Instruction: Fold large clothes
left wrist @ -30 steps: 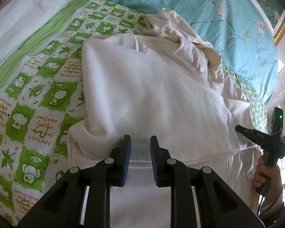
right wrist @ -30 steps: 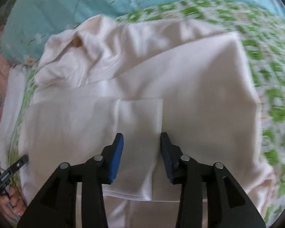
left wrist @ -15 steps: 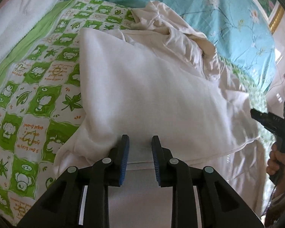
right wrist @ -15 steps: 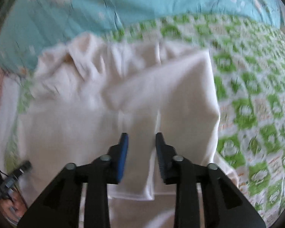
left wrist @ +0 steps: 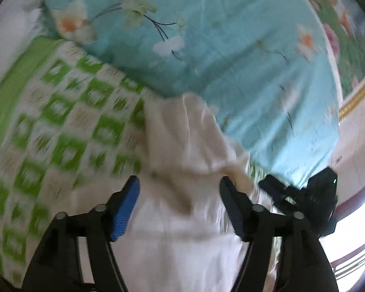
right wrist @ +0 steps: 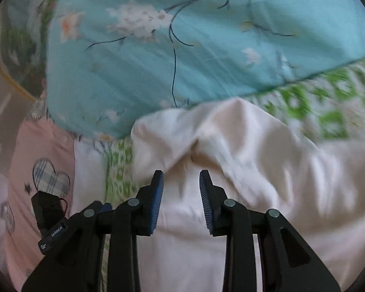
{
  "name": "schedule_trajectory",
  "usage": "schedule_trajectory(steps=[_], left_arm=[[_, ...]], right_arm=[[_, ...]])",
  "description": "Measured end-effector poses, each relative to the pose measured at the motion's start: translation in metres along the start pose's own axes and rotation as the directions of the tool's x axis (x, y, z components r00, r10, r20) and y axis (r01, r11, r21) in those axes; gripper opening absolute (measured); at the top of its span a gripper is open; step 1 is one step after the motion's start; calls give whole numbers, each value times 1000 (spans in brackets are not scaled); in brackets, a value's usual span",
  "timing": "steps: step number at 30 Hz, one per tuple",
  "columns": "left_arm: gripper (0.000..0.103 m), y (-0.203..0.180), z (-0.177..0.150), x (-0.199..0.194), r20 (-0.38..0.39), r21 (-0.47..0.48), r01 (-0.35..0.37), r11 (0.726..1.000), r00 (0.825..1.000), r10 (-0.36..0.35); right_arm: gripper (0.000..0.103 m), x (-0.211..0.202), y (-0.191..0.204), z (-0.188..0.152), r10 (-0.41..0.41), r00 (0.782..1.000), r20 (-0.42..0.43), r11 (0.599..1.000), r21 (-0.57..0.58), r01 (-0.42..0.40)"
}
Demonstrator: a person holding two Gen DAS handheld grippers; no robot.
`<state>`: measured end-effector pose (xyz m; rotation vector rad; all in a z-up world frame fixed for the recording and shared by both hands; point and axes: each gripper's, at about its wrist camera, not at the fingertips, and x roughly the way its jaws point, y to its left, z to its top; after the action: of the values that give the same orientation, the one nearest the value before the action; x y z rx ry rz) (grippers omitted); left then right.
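Both of my grippers have let go of the folded edge they pinched a second ago and lifted toward the hood end of the cream-white cotton garment (left wrist: 182,146). My left gripper (left wrist: 178,206) is opening, its blue pads wide apart with nothing pressed between them. My right gripper (right wrist: 181,199) stands partly parted above the cloth, holding nothing. The garment lies on the green-and-white checked bedsheet (left wrist: 60,126), its rumpled hood just touching the turquoise floral quilt (right wrist: 182,48) beyond it.
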<state>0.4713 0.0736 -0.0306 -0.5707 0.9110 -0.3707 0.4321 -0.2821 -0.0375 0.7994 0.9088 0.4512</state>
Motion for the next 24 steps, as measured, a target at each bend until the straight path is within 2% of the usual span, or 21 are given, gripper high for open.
schedule_trajectory(steps=[3, 6, 8, 9, 10, 11, 14, 15, 17, 20, 24], left_arm=[[73, 3, 29, 35, -42, -4, -23, 1000, 999, 23], [71, 9, 39, 63, -81, -18, -41, 999, 996, 40], [49, 10, 40, 76, -93, -22, -7, 1000, 996, 5], [21, 8, 39, 82, -105, -20, 30, 999, 994, -32], [3, 5, 37, 84, -112, -18, 56, 998, 992, -58], [6, 2, 34, 85, -110, -11, 67, 998, 992, -68], [4, -19, 18, 61, -45, 70, 106, 992, 994, -103], [4, -26, 8, 47, -17, 80, 138, 987, 990, -137], [4, -35, -12, 20, 30, 85, 201, 976, 978, -205], [4, -47, -49, -14, 80, 101, 258, 961, 961, -267], [4, -55, -115, -46, 146, 94, 336, 937, 927, -347]], right_arm=[[32, 29, -3, 20, -14, 1000, -20, 999, 32, 15], [32, 51, -14, 30, -17, 999, -43, 997, 79, 21], [31, 64, -21, 35, 8, 999, -37, 994, 108, -4], [24, 68, -23, 37, 24, 999, -31, 993, 117, -20], [13, 71, -24, 39, 38, 999, -26, 992, 117, -35], [2, 72, -23, 39, 52, 998, -21, 993, 111, -50], [2, 55, -12, 38, 88, 996, 1, 994, 61, -88], [2, 43, -5, 35, 110, 994, 19, 993, 31, -111], [2, 17, 6, 29, 151, 988, 46, 989, -11, -150], [2, -29, 15, 9, 207, 976, 60, 977, -63, -203], [2, -83, -2, -32, 254, 967, 28, 966, -66, -251]])
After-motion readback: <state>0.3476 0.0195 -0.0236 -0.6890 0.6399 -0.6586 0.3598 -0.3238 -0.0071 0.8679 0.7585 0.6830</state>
